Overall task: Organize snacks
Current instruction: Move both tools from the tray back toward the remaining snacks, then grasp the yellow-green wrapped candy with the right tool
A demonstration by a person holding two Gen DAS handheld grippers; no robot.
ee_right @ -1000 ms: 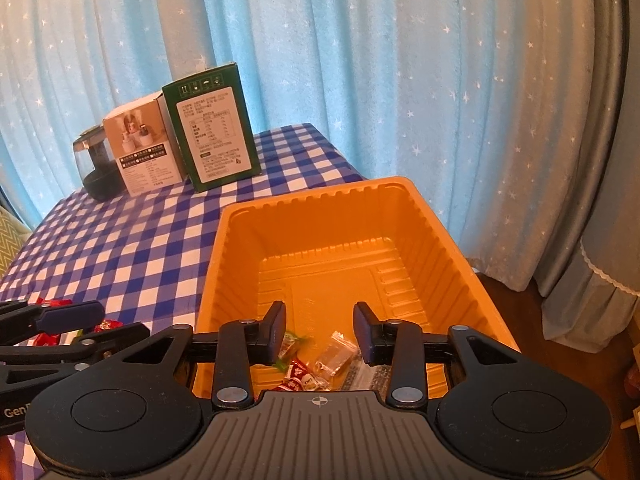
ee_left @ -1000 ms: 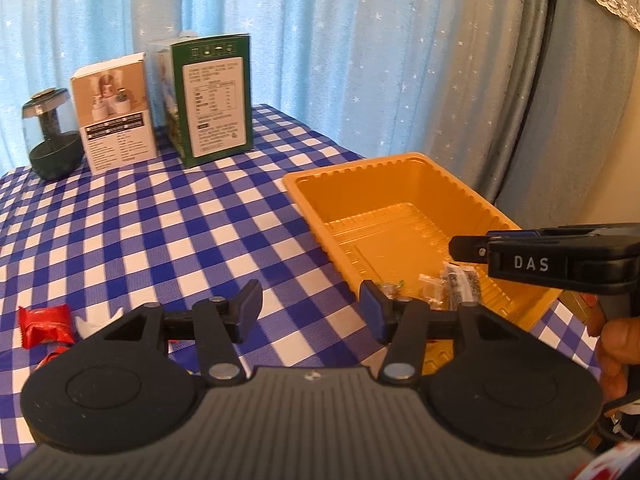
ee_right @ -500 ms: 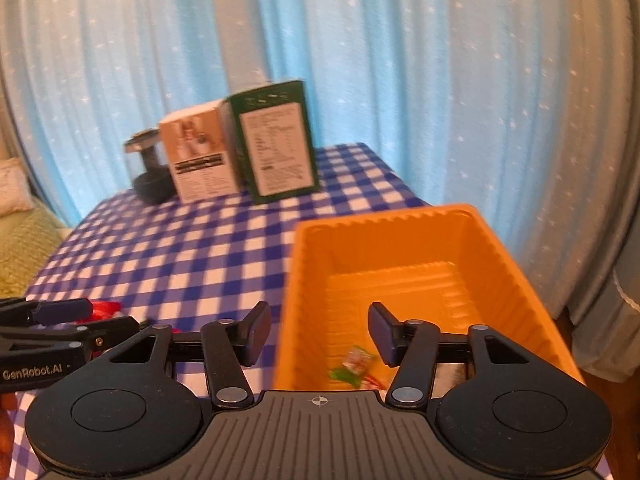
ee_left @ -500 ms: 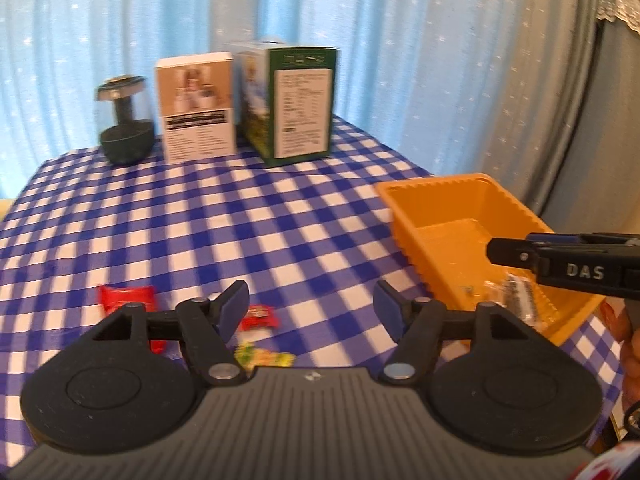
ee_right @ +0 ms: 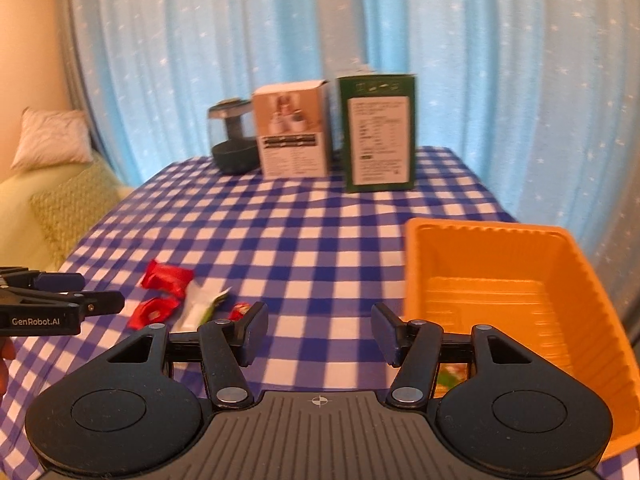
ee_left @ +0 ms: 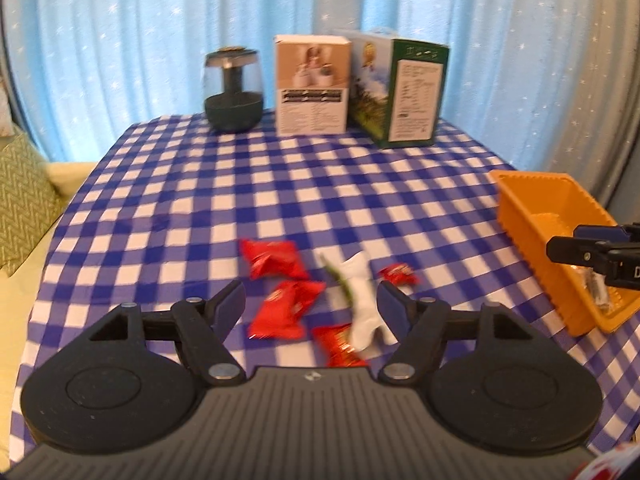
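Several snacks lie on the blue checked tablecloth: two red packets [ee_left: 274,258] [ee_left: 286,310], a white packet [ee_left: 360,296] with a green strip, and two small red candies [ee_left: 398,274] [ee_left: 340,346]. My left gripper [ee_left: 311,296] hovers over this pile, its jaws opening, with nothing pressed between the pads. The orange tray [ee_left: 532,178] stands to the right with a few wrapped snacks [ee_left: 596,284] inside. My right gripper [ee_right: 319,316] is open over bare cloth, between the pile [ee_right: 166,278] and the tray [ee_right: 480,226], and holds nothing.
At the far end of the table stand a dark glass-domed jar [ee_left: 234,92], a white box [ee_left: 312,88] and a green box [ee_left: 408,92], against a blue curtain. A yellow-green sofa with a cushion [ee_left: 24,200] lies off the left edge.
Both views have swung left, away from the tray and toward the loose snacks. Both pairs of jaws stand wider than before. The pile has come in front of the left gripper.
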